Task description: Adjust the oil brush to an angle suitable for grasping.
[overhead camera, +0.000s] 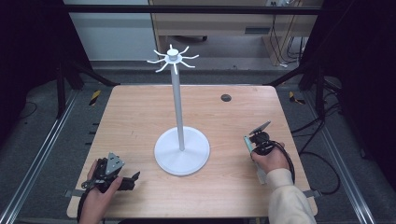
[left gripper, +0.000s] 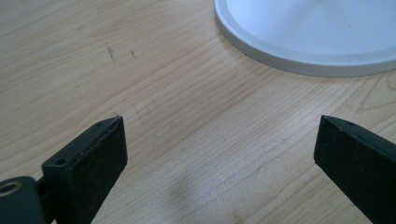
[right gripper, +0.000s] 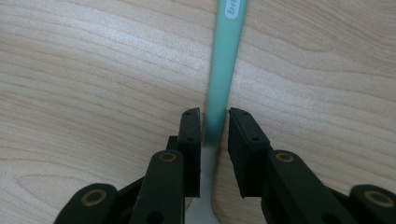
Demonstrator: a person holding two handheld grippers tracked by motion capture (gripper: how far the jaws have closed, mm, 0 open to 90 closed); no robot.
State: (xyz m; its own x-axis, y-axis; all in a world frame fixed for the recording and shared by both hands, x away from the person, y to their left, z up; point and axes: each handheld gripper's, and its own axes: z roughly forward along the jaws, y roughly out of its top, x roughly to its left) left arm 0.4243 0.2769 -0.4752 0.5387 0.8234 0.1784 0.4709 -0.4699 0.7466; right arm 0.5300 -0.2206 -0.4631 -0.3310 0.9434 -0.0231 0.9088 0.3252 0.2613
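A white stand (overhead camera: 176, 100) rises from a round base (overhead camera: 182, 150) in the middle of the wooden table (overhead camera: 135, 112); curved hooks (overhead camera: 173, 58) ring its top. My right gripper (overhead camera: 255, 145) rests low at the table's right, shut on a slim green handle (right gripper: 225, 70) that turns white toward the hand. In the high view the green handle (overhead camera: 247, 142) sticks out to the upper left of the hand. My left gripper (overhead camera: 134, 177) sits at the front left, open, with bare wood between its jaws (left gripper: 219, 135). The base's rim (left gripper: 299, 60) lies just ahead of it.
A small dark round grommet (overhead camera: 226, 97) is set in the table's far right part. Metal rails (overhead camera: 42, 149) run along both sides of the table, and cables (overhead camera: 322, 163) lie on the floor at the right.
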